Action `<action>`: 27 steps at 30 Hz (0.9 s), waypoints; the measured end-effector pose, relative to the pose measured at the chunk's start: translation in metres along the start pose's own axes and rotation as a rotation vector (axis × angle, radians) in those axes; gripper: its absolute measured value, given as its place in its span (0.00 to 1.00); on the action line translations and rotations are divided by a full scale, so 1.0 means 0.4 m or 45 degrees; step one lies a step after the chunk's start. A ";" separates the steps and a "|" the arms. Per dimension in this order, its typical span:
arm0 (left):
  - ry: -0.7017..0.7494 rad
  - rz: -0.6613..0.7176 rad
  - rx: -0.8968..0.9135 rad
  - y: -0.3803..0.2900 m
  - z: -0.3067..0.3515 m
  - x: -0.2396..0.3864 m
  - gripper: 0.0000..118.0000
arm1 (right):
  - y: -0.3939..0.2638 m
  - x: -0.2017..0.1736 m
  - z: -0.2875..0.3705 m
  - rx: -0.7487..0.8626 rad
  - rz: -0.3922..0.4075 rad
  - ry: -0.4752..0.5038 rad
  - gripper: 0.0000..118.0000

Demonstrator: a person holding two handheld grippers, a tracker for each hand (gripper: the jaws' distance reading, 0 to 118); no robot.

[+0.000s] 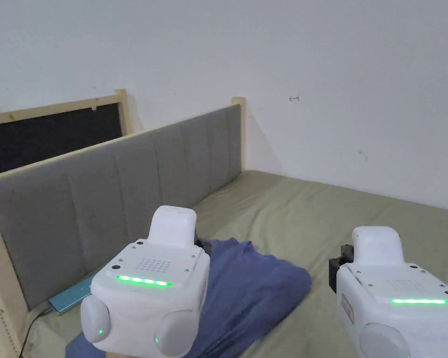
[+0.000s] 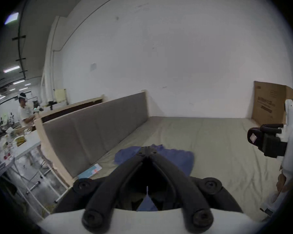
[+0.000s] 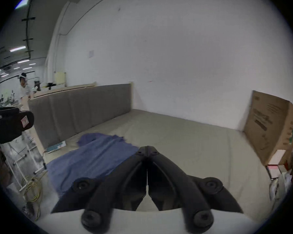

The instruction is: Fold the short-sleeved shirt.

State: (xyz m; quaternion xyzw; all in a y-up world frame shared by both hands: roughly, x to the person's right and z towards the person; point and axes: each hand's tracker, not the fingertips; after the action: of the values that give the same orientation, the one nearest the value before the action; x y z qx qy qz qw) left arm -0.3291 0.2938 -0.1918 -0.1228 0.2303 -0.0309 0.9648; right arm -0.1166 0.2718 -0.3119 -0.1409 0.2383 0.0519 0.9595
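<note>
A blue short-sleeved shirt (image 1: 246, 289) lies spread, a little rumpled, on the olive bed sheet (image 1: 311, 219), near the headboard. In the left gripper view my left gripper (image 2: 148, 149) hangs above the shirt (image 2: 176, 158), jaws shut tip to tip with nothing between them. In the right gripper view my right gripper (image 3: 147, 147) is also shut and holds nothing; the shirt (image 3: 95, 156) lies to its left. From the head view, both white housings (image 1: 157, 279) (image 1: 395, 289) are raised above the bed, the left over the shirt, the right over bare sheet.
A grey padded headboard (image 1: 125, 186) runs along the left of the bed, with a teal flat object (image 1: 71, 296) at its foot. A cardboard box (image 3: 269, 128) stands at the right edge. Cables (image 3: 32, 192) lie on the floor. A person (image 2: 23, 109) stands far left.
</note>
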 end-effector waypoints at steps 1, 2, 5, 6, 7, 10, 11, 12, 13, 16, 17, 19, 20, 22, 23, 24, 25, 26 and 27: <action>0.017 0.003 -0.022 -0.009 -0.008 -0.015 0.00 | -0.004 -0.020 -0.009 -0.004 0.005 0.016 0.00; 0.024 0.017 -0.041 -0.018 -0.022 -0.025 0.00 | -0.007 -0.037 -0.018 -0.012 0.011 0.021 0.00; 0.011 0.066 -0.120 -0.046 -0.077 -0.046 0.00 | -0.019 -0.065 -0.043 -0.042 0.033 0.050 0.00; 0.002 0.073 -0.145 -0.056 -0.105 -0.045 0.00 | -0.022 -0.069 -0.048 -0.049 0.034 0.053 0.00; 0.004 0.085 -0.195 -0.070 -0.141 -0.045 0.00 | -0.026 -0.068 -0.054 -0.060 0.036 0.056 0.00; -0.070 0.085 -0.380 -0.116 -0.284 -0.034 0.00 | -0.040 -0.062 -0.073 -0.091 0.037 0.044 0.00; -0.102 0.091 -0.460 -0.135 -0.336 -0.027 0.00 | -0.047 -0.054 -0.083 -0.109 0.034 0.034 0.00; -0.111 0.110 -0.517 -0.154 -0.378 -0.021 0.00 | -0.052 -0.047 -0.092 -0.127 0.029 0.029 0.00; -0.133 0.162 -0.560 -0.179 -0.426 -0.017 0.08 | -0.060 -0.037 -0.102 -0.147 0.015 0.023 0.00; -0.180 0.174 -0.746 -0.249 -0.545 0.013 0.73 | -0.086 -0.003 -0.140 -0.220 -0.025 0.005 0.00; -0.180 0.149 -0.792 -0.271 -0.575 0.028 0.82 | -0.097 0.009 -0.155 -0.239 -0.030 -0.007 0.00; -0.217 0.112 -0.855 -0.308 -0.626 0.055 0.87 | -0.115 0.029 -0.183 -0.283 -0.023 -0.046 0.00; -0.236 0.092 -0.884 -0.326 -0.659 0.073 0.87 | -0.125 0.040 -0.197 -0.296 -0.022 -0.052 0.00; -0.249 0.043 -0.956 -0.357 -0.710 0.111 0.87 | -0.142 0.059 -0.223 -0.349 -0.013 -0.073 0.00; -0.262 0.038 -0.950 -0.372 -0.730 0.129 0.87 | -0.151 0.065 -0.236 -0.357 -0.014 -0.082 0.00; -0.282 0.040 -0.962 -0.385 -0.746 0.143 0.87 | -0.158 0.071 -0.248 -0.374 -0.011 -0.096 0.00; -0.308 0.053 -0.990 -0.400 -0.764 0.160 0.87 | -0.167 0.077 -0.261 -0.398 -0.010 -0.106 0.00; -0.350 0.056 -1.033 -0.418 -0.776 0.174 0.84 | -0.175 0.084 -0.272 -0.412 -0.014 -0.108 0.00; -0.360 0.049 -1.078 -0.435 -0.789 0.187 0.84 | -0.182 0.087 -0.279 -0.422 -0.021 -0.112 0.00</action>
State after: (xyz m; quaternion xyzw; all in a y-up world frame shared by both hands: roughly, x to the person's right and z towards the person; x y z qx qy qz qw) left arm -0.4054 0.0464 -0.4533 -0.5058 0.0909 0.1013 0.8518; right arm -0.1230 0.1705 -0.4048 -0.2968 0.1830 0.0889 0.9330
